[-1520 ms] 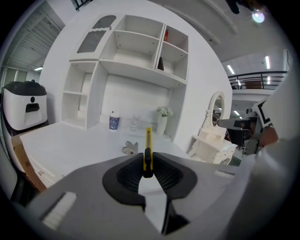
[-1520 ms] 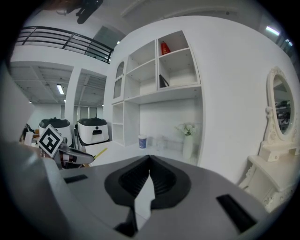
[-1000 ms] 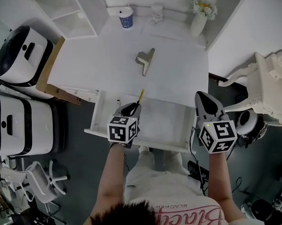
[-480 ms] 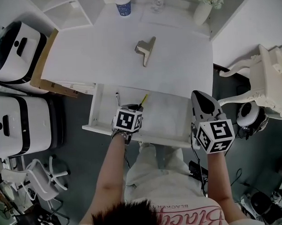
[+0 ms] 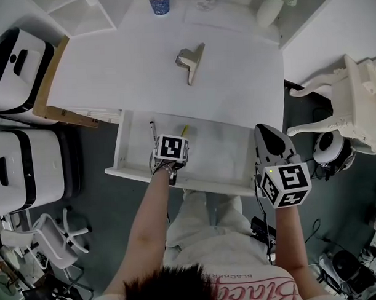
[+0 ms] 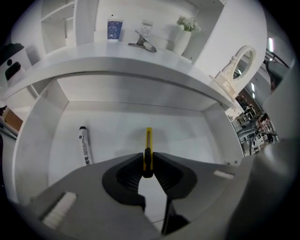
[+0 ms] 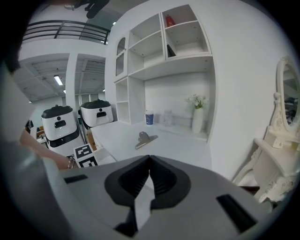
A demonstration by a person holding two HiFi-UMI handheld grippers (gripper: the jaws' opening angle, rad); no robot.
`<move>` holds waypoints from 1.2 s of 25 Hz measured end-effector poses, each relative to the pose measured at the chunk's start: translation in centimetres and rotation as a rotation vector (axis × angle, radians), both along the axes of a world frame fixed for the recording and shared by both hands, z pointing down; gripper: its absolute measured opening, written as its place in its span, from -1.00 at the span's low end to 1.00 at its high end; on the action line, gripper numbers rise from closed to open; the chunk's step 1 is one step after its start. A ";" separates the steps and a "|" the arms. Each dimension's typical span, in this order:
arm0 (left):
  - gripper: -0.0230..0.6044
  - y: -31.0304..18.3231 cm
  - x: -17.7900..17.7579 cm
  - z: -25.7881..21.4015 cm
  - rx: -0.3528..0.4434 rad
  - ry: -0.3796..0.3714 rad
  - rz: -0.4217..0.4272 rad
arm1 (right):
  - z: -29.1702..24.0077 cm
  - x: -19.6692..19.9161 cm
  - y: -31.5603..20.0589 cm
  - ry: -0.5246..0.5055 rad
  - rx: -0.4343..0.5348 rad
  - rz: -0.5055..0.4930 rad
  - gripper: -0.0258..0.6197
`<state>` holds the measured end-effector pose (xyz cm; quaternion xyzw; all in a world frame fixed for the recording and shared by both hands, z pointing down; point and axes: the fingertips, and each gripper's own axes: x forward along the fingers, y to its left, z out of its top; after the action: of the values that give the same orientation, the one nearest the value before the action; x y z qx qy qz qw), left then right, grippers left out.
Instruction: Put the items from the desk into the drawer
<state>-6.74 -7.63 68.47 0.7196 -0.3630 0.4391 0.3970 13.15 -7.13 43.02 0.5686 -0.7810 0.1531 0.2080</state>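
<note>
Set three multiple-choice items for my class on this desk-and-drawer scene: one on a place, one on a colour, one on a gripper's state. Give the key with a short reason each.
1. Where does the marker lie?
A. On the desk top
B. In the open drawer
C. On the floor

2. What colour is the thing held by the left gripper?
A. Yellow
B. Red
C. Blue

3. How do the jaws of the right gripper stand?
A. Wide apart
B. Closed on the marker
C. Together, with nothing between them

Key:
1 B: the left gripper view shows the marker flat on the drawer's floor, at its left side.
2 A: the jaws pinch a yellow utility knife, which points into the drawer.
3 C: the right gripper view shows the jaw tips meeting, with only the desk beyond.
</note>
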 end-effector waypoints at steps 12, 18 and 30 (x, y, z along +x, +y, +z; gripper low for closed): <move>-0.69 0.8 0.0 3.4 -0.062 -0.093 -0.008 | 1.0 0.2 0.5 0.031 -0.036 -0.005 -0.90; -0.24 1.3 1.3 3.1 -0.102 -0.019 0.001 | 0.6 0.3 0.1 0.022 -0.028 -0.009 -0.89; 0.04 -1.1 0.2 -4.0 -0.009 0.064 -0.101 | -2.0 -0.3 -1.2 0.015 0.021 -0.068 -0.90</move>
<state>-6.49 -8.75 64.47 0.7123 -0.3840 0.3970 0.4331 12.83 -8.35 41.03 0.5450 -0.7999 0.1334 0.2128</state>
